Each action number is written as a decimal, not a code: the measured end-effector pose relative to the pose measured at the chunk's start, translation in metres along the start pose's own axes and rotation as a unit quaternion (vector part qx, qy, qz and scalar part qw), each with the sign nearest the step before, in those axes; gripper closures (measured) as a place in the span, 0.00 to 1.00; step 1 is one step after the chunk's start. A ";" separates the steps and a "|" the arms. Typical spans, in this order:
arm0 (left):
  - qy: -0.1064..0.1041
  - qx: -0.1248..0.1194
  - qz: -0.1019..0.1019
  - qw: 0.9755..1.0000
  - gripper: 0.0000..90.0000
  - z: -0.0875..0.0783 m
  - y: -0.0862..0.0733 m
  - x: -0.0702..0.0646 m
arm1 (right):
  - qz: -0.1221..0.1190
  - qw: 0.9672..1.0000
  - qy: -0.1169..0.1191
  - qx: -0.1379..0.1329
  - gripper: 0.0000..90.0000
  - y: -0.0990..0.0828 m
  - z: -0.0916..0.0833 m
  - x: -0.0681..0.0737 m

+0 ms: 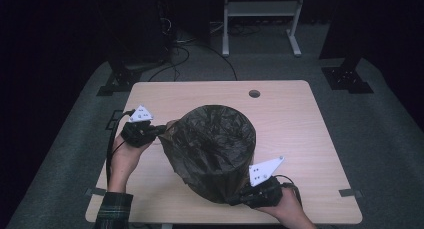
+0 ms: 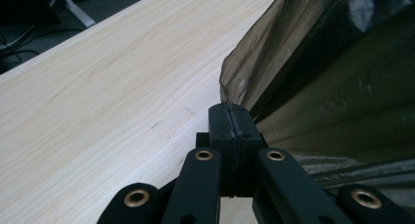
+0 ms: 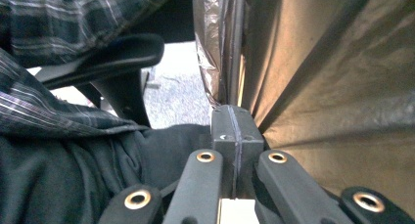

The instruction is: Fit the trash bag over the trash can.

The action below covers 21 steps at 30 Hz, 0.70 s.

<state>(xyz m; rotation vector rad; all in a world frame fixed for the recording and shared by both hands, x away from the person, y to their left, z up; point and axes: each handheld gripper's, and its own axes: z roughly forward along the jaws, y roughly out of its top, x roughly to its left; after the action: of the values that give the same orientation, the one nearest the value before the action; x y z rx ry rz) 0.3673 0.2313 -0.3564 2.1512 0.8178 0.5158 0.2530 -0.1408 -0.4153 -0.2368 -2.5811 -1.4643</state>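
Both grippers are clamped on the same dark bin bag (image 1: 212, 149). At about nine o'clock from the bag, the left gripper (image 1: 161, 130) has its jaws fully together on a fold of the thin plastic at the bag's edge; in the left gripper view (image 2: 230, 106) the film runs up out of the closed jaws and away toward one o'clock, with the pale wooden table (image 2: 107, 87) spreading out toward ten o'clock. The bag itself stands puffed up in the middle of the table (image 1: 300, 119), slightly toward the near edge. At about five o'clock from it, the right gripper (image 1: 239, 199) is likewise shut, pinching the film; the right gripper view (image 3: 233, 109) shows the plastic stretched taut upward from the jaws, with a plaid sleeve (image 3: 58, 23) at ten o'clock.
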 end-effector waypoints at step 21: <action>0.009 0.004 -0.007 1.000 1.00 0.005 -0.003 0.003 | 0.027 0.985 -0.149 -0.083 0.51 -0.008 -0.080 -0.004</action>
<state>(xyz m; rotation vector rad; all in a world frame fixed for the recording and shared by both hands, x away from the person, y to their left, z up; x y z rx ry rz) 0.3711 0.2326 -0.3615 2.1507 0.8447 0.5255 0.2600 -0.2137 -0.3822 -0.5842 -2.6468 -1.7453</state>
